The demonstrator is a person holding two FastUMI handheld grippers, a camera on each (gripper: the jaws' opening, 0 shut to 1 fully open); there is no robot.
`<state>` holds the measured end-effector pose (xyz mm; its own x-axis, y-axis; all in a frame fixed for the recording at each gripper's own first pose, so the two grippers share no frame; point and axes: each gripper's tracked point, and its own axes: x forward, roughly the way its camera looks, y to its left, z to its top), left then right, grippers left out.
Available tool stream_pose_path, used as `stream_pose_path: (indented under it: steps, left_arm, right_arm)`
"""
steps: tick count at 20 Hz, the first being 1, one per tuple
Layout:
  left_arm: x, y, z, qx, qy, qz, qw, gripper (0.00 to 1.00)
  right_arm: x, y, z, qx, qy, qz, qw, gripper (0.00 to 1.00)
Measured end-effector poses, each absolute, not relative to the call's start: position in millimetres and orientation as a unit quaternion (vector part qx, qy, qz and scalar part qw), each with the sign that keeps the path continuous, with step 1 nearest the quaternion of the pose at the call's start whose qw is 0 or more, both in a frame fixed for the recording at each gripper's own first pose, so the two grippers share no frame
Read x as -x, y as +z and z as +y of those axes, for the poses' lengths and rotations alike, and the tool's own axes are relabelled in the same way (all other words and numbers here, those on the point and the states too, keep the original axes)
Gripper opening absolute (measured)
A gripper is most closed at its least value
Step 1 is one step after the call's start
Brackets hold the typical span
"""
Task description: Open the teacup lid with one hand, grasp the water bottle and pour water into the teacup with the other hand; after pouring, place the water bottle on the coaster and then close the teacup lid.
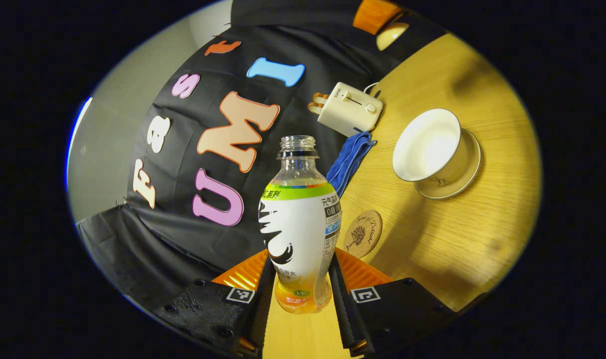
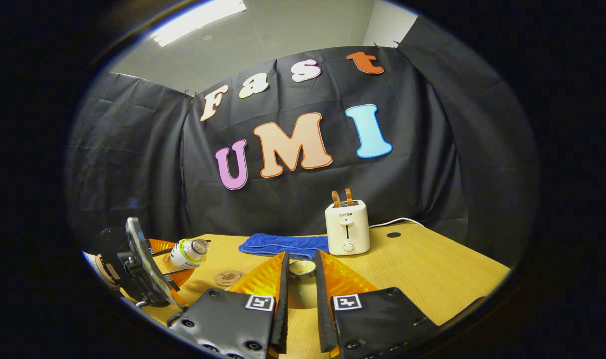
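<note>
1. Leftmost in my right gripper view sits my left gripper (image 2: 176, 259), low at the table's near-left corner, with the water bottle (image 2: 188, 253) lying tilted in it, open neck pointing toward the middle of the table.

2. Seen in the left gripper view, that same left gripper (image 1: 303, 284) has both fingers pressed against the lower body of the water bottle (image 1: 300, 229), one on each side of the label. No cap is on the neck, and a little orange liquid sits at the bottom end.

3. Just right of the bottle lies the round cork coaster (image 1: 363, 233), flat on the wooden table (image 1: 452, 239) with nothing on it. From the other camera the coaster (image 2: 229, 277) lies between the bottle and my right fingers.

4. Behind it, a folded blue towel (image 1: 350, 162) lies along the back edge of the table, and a cream toaster (image 1: 350, 108) with two slices up stands beside it.

5. Further right, the white teacup (image 1: 427, 145) stands uncovered on its saucer (image 1: 455, 174), well apart from the bottle. I cannot tell whether there is water inside.

6. My right gripper (image 2: 301, 279) holds a small round piece (image 2: 302, 268), probably the teacup lid, between nearly closed fingers, though I cannot tell whether both press on it.
</note>
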<state>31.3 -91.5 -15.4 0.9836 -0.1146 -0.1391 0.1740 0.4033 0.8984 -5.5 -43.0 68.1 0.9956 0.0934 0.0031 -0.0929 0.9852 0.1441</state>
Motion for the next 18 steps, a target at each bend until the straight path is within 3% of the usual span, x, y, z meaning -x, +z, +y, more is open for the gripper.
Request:
stream_pose_path:
  steps: [8, 18]
  left_arm:
    - [-30.8, -16.4, -96.9, -0.604, -0.095, 0.021, 0.791, 0.54]
    - [-27.4, -24.4, -100.6, -0.705, -0.108, 0.031, 0.7, 0.55]
  right_arm:
    - [6.4, 71.6, -48.9, -0.082, 0.044, -0.002, 0.996, 0.27]
    - [5.5, 71.5, -46.2, -0.09, 0.055, -0.003, 0.994, 0.29]
